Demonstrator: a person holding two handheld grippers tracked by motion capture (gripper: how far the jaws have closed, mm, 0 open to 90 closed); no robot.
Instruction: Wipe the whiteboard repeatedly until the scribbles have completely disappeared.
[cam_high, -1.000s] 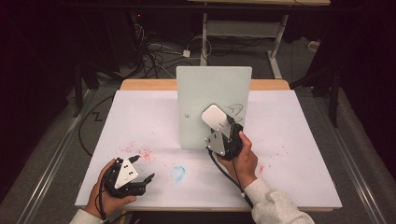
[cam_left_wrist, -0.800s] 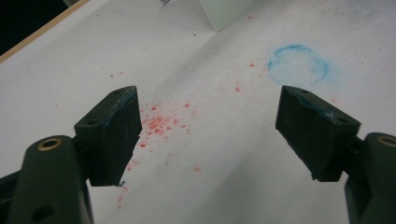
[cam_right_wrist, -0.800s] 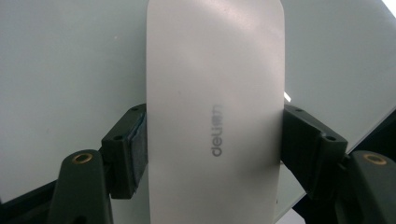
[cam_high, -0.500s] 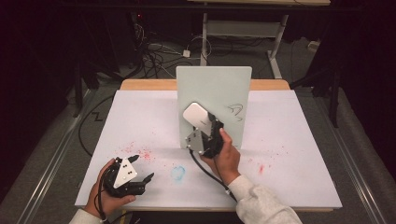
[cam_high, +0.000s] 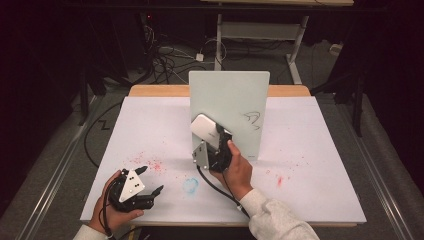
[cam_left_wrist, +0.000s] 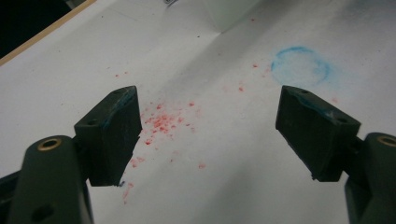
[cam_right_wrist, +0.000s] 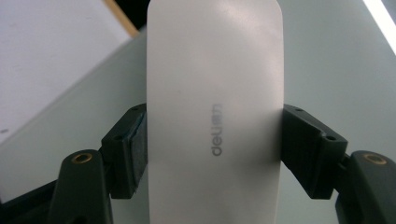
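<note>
The whiteboard eraser (cam_high: 206, 130) is a white, smooth, oblong block with rounded corners and a small grey "deli" logo (cam_right_wrist: 217, 131) printed along its back. It is held off the bench, pressed flat against the lower left part of the upright whiteboard (cam_high: 235, 95), with its long side tilted. The whiteboard is a pale, rectangular panel standing on edge near the middle of the bench, and it bears a dark scribble (cam_high: 253, 120) to the right of the eraser.
</note>
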